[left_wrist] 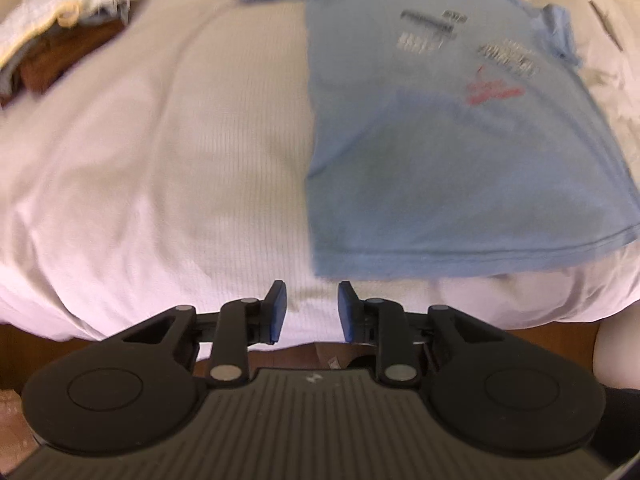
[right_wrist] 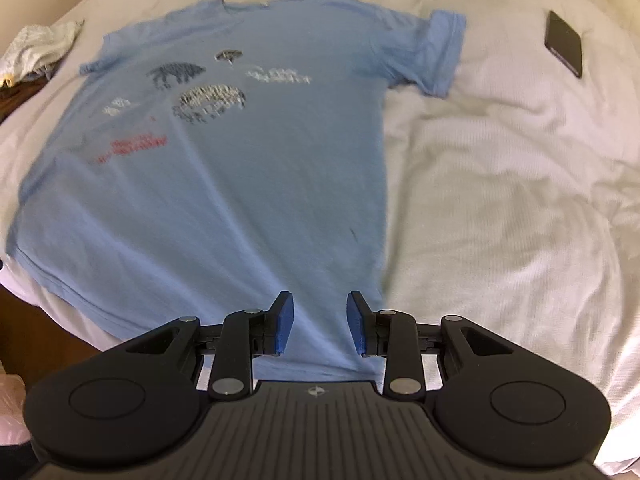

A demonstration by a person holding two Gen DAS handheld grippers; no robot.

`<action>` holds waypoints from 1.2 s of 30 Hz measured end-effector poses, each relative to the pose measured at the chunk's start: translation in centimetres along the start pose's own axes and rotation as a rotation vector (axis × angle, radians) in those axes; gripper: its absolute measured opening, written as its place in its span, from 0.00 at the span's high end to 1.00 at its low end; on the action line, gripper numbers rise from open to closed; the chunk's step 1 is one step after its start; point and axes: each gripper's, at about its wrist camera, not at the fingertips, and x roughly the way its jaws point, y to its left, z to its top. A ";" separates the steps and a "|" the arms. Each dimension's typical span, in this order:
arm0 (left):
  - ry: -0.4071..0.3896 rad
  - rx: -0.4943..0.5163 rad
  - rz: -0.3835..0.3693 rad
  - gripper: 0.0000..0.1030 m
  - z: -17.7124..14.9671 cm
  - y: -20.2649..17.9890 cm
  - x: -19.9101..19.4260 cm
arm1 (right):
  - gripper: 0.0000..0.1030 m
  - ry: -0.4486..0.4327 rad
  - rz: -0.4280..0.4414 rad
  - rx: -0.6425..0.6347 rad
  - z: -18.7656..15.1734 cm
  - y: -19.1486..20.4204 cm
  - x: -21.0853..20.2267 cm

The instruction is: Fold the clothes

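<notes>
A light blue T-shirt (right_wrist: 224,184) with a grey and red print lies flat, front up, on a white bed; it also shows in the left wrist view (left_wrist: 440,152), on the right half. My left gripper (left_wrist: 312,308) is open and empty, above the bed's near edge, just left of the shirt's lower left hem corner. My right gripper (right_wrist: 320,322) is open and empty, above the shirt's hem near its lower right corner. Both views are blurred.
A pile of other clothes (left_wrist: 68,12) sits at the bed's far left and shows in the right wrist view (right_wrist: 36,48) too. A black phone (right_wrist: 565,42) lies on the white bedspread (right_wrist: 500,184) at the far right. A wooden floor shows below the bed edge.
</notes>
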 end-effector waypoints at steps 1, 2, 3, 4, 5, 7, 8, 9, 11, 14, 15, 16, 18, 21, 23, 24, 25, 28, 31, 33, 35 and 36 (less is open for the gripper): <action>-0.010 0.009 0.001 0.70 0.5 -0.1 -0.9 | 0.59 -0.005 -0.003 0.004 0.4 0.4 -0.4; -0.018 0.014 0.000 0.68 0.9 -0.4 -1.7 | 0.56 -0.013 -0.006 0.009 0.8 0.7 -1.0; -0.029 0.017 -0.004 0.62 1.5 -1.0 -2.6 | 0.49 -0.020 -0.006 0.009 1.3 1.0 -1.6; -0.039 0.020 -0.005 0.55 1.9 -1.6 -3.3 | 0.43 -0.028 -0.005 0.009 1.7 1.4 -2.2; -0.050 0.023 -0.006 0.50 2.3 -2.2 -4.1 | 0.40 -0.036 -0.004 0.009 2.2 1.7 -2.8; -0.066 0.026 -0.014 0.28 3.1 -3.4 -5.7 | 0.26 -0.050 0.004 0.005 3.0 2.4 -4.3; -0.073 0.021 -0.018 0.24 3.5 -3.9 -6.5 | 0.23 -0.056 0.009 0.010 3.3 2.6 -4.9; -0.080 0.015 -0.022 0.15 4.0 -4.4 -7.2 | 0.17 -0.062 0.015 0.014 3.5 2.9 -5.6; -0.114 -0.006 -0.026 0.05 4.4 -5.8 -9.1 | 0.10 -0.071 0.026 0.023 3.9 3.3 -6.9; -0.145 -0.016 -0.009 0.01 4.7 -7.7 -11.3 | 0.06 -0.071 0.039 0.037 3.9 3.8 -8.7; -0.155 -0.018 -0.002 0.01 4.8 -8.5 -12.0 | 0.05 -0.063 0.047 0.047 3.7 3.9 -9.3; -0.161 -0.021 0.002 0.01 4.8 -9.2 -12.7 | 0.05 -0.055 0.054 0.058 3.6 3.9 -9.8; -0.166 -0.024 0.007 0.01 4.6 -10.3 -13.7 | 0.03 -0.043 0.057 0.070 3.3 3.9 -10.7; -0.156 -0.025 0.007 0.01 4.5 -11.5 -14.8 | 0.03 -0.041 0.020 0.071 2.8 4.0 -12.2; -0.150 -0.021 -0.013 0.01 4.4 -12.0 -15.2 | 0.03 -0.046 -0.002 0.083 2.3 4.0 -13.2; -0.149 -0.016 -0.024 0.01 4.3 -12.2 -15.3 | 0.02 -0.043 -0.015 0.088 2.1 4.0 -13.4; -0.150 -0.006 -0.029 0.01 4.2 -12.4 -15.4 | 0.02 -0.041 -0.027 0.092 1.8 4.0 -13.8; -0.155 0.025 -0.046 0.01 3.9 -12.9 -15.6 | 0.02 -0.044 -0.047 0.104 0.8 4.3 -14.7; -0.156 0.038 -0.063 0.01 3.4 -13.0 -15.7 | 0.02 -0.051 -0.078 0.104 -0.2 5.1 -15.7; -0.159 0.049 -0.065 0.01 3.0 -12.8 -15.9 | 0.02 -0.057 -0.088 0.098 -0.9 5.9 -16.4; -0.156 0.062 -0.067 0.01 2.6 -12.6 -16.0 | 0.02 -0.059 -0.092 0.087 -1.4 6.6 -16.8; -0.153 0.069 -0.068 0.01 2.4 -12.4 -16.1 | 0.02 -0.058 -0.087 0.087 -1.7 7.0 -16.9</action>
